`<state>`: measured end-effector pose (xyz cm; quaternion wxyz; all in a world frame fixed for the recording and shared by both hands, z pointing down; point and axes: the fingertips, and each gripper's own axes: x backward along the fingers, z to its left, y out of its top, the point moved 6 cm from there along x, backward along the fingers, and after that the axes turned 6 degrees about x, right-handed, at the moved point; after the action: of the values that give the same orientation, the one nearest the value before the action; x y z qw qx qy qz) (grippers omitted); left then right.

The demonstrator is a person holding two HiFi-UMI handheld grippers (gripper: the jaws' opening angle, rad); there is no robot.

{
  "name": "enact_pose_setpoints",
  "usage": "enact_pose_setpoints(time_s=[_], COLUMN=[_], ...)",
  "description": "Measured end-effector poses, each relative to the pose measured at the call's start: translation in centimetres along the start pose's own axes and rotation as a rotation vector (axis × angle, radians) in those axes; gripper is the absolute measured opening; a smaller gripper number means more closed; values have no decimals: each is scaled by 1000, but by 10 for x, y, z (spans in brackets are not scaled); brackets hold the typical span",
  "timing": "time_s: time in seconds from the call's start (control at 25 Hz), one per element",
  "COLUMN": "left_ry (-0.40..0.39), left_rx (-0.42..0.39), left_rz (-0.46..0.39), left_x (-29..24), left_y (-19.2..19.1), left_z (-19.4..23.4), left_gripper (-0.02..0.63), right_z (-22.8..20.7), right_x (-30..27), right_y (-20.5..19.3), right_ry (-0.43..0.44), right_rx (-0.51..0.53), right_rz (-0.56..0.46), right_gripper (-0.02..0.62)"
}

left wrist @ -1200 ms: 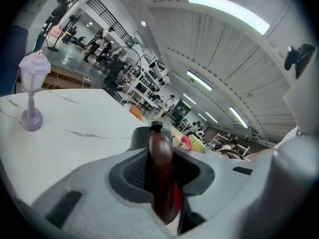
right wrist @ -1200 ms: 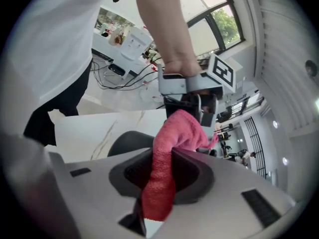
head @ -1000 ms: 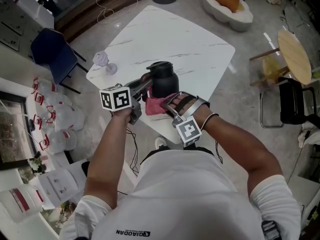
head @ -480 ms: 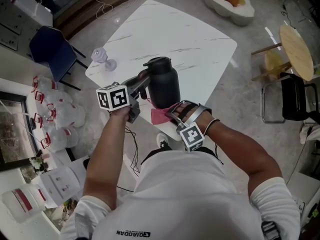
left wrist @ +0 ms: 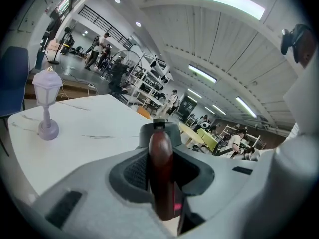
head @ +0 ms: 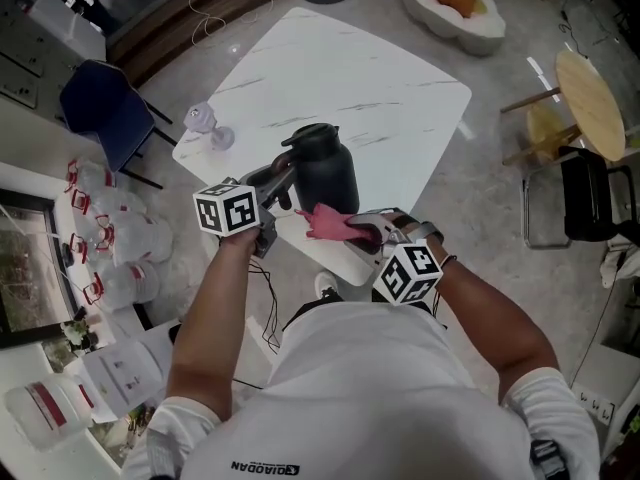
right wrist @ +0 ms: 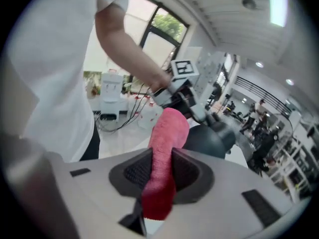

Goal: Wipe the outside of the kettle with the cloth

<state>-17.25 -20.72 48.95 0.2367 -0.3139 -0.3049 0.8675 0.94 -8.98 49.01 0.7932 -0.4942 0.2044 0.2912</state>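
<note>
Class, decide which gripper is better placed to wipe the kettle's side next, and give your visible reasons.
Right, most likely. The right gripper is shut on the pink cloth, which sits close beside the kettle. The left gripper is occupied, clamped on the handle, steadying the kettle.

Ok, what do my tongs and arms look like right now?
The left tongs and right tongs are grey with dark textured pads. Each carries a white cube, left and right, printed with black square markers. A dark cable trails from the left one. The arms are bare below short white sleeves.
</note>
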Motion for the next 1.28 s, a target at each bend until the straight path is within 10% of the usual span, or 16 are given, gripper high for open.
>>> enact_pose_setpoints(time_s=[0.4, 0.56, 0.8, 1.28], left_ry=[86, 113, 122, 103], left_rx=[-127, -120, -152, -180], left_rz=[32, -4, -27, -48], left_x=[18, 21, 27, 34], left_y=[-23, -28, -39, -50], left_z=[-19, -23, -30, -33], left_gripper=[100, 100, 100, 100], right_z=[-110, -119, -98, -65], right_x=[41, 16, 1, 5], right_y=[22, 5, -22, -58], right_ry=[-169, -209, -252, -223], right_rx=[-1118, -1440, -1474, -1599], right_rz=[-573, -595, -393, -353], right_gripper=[101, 101, 100, 98])
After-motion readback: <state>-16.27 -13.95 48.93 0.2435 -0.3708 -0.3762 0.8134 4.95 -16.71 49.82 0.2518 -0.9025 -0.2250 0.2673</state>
